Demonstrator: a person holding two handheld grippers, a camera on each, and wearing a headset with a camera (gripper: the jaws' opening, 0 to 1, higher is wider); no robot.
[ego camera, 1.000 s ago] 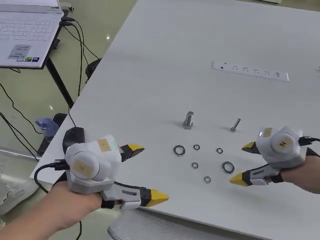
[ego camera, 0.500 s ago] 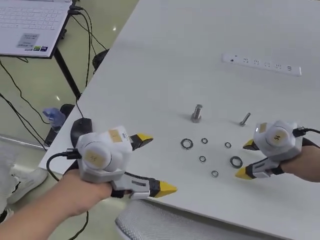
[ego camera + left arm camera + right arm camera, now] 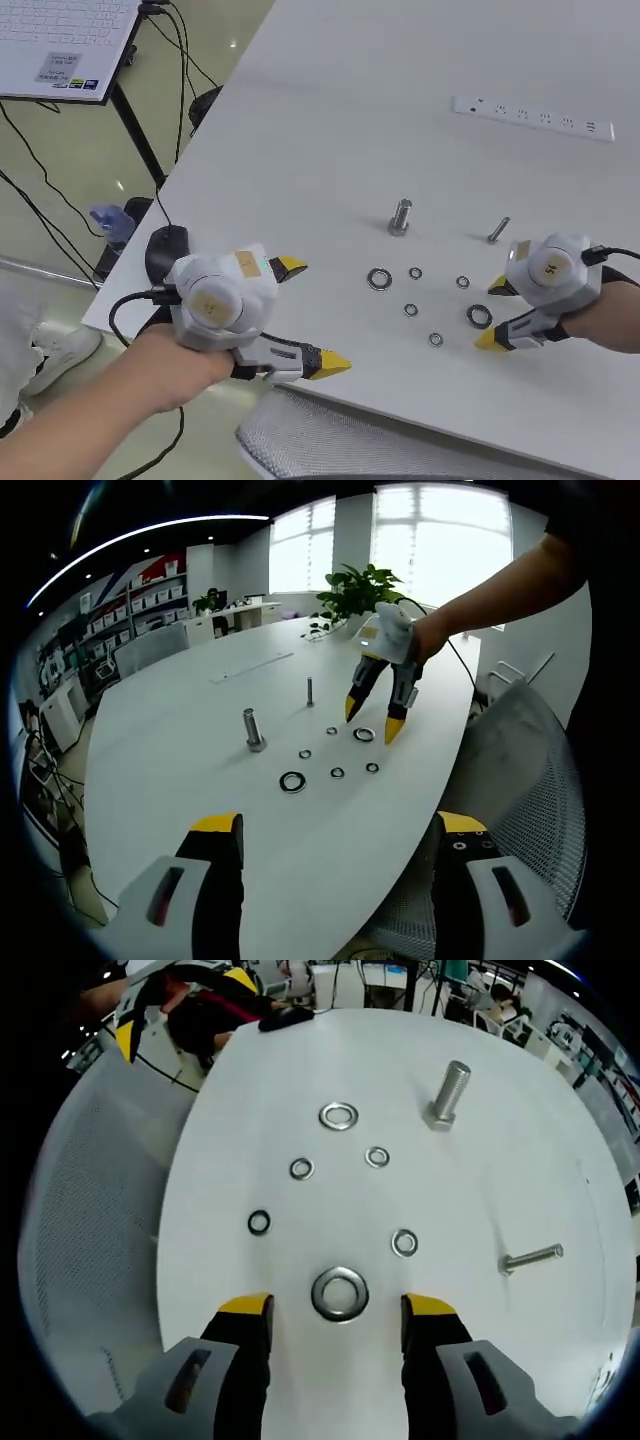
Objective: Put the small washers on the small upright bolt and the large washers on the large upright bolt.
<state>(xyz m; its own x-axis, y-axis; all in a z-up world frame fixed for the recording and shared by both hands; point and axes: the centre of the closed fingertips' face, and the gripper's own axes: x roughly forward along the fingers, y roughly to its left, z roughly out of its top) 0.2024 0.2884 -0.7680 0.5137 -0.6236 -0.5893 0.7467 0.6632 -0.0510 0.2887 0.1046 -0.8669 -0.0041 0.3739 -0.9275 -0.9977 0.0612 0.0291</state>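
A: White table (image 3: 300, 150), power strip (image 3: 533, 118) toward the far side. Bolts?
B: Two, long axes vertical. Large bolt (image 3: 400, 217); small bolt (image 3: 498, 230) to its right.
A: Washers?
B: Two large washers (image 3: 379, 279), four small washers (image 3: 411, 310), flat before the bolts.
A: Grippers?
B: Left gripper (image 3: 312, 314) gaping, empty, at the near edge. Right gripper (image 3: 492, 315) spread, empty; its own view puts one large washer between the jaw tips.

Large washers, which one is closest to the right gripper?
The large washer lying between the right gripper's open jaws; the other large washer lies beyond the small washers.
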